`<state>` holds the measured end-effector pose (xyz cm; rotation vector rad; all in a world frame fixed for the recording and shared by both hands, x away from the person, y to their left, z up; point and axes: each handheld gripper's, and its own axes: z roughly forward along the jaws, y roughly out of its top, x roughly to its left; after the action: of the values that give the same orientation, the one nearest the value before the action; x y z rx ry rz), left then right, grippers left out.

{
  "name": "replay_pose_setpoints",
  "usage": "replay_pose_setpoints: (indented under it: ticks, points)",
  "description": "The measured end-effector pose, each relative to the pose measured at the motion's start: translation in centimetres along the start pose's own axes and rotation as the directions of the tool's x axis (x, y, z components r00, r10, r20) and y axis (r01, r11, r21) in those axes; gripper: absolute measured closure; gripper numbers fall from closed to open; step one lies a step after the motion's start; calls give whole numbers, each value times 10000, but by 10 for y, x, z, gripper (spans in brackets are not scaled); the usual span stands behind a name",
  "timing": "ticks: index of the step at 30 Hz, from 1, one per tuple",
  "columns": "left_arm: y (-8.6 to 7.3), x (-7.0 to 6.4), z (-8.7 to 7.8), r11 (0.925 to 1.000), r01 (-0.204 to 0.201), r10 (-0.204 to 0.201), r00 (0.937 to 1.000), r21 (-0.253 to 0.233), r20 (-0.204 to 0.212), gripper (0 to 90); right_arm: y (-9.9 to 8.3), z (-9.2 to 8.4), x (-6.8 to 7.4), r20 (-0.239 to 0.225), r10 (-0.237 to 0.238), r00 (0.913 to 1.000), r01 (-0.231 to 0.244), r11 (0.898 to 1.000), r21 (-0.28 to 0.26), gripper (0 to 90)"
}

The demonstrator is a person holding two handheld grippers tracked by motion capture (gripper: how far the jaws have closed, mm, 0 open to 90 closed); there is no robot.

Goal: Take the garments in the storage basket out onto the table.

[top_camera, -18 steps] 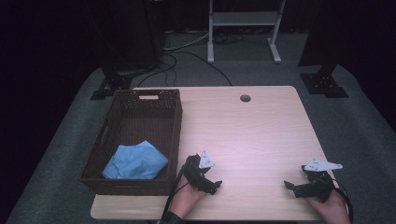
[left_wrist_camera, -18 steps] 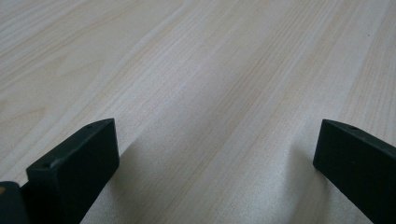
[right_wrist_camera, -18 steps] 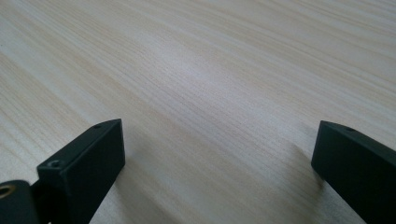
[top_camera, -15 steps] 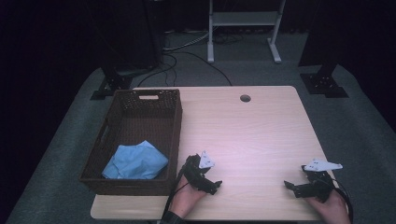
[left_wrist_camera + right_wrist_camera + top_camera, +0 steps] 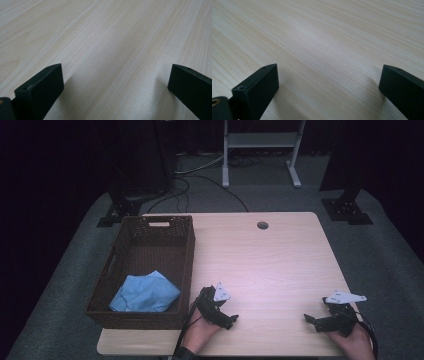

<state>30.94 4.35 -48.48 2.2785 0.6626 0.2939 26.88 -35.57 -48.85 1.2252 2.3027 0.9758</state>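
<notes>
Nothing has moved since the earlier frames: both grippers and the cloth lie where they were. Left gripper (image 5: 220,312) rests low on the table (image 5: 270,265), just beside the near right corner of the wicker basket (image 5: 186,250); its 2 jaws stand wide apart with only bare wood between them. Right gripper (image 5: 320,320) sits near the table's near right corner, well apart from the left, jaws likewise spread wide and holding nothing. Blue cloth (image 5: 145,292) lies crumpled in the near end of the basket, touched by neither gripper. A round cable hole (image 5: 262,225) marks the table's far edge.
</notes>
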Motion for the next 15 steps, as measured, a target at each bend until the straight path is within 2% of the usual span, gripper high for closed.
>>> replay_pose_setpoints:
  ticks: [7, 15]
  points:
    - [0, 0, 0, 10000, -83, 83, 10000, -40, 21, 0, 0, 0, 0, -5, -1, 10000, 1, 10000, 1, 16]
    - [0, 0, -1, 9994, -13, 16, 10000, -345, 65, 0, 0, 0, 0, -5, -6, 10000, 6, 10000, -3, 16]
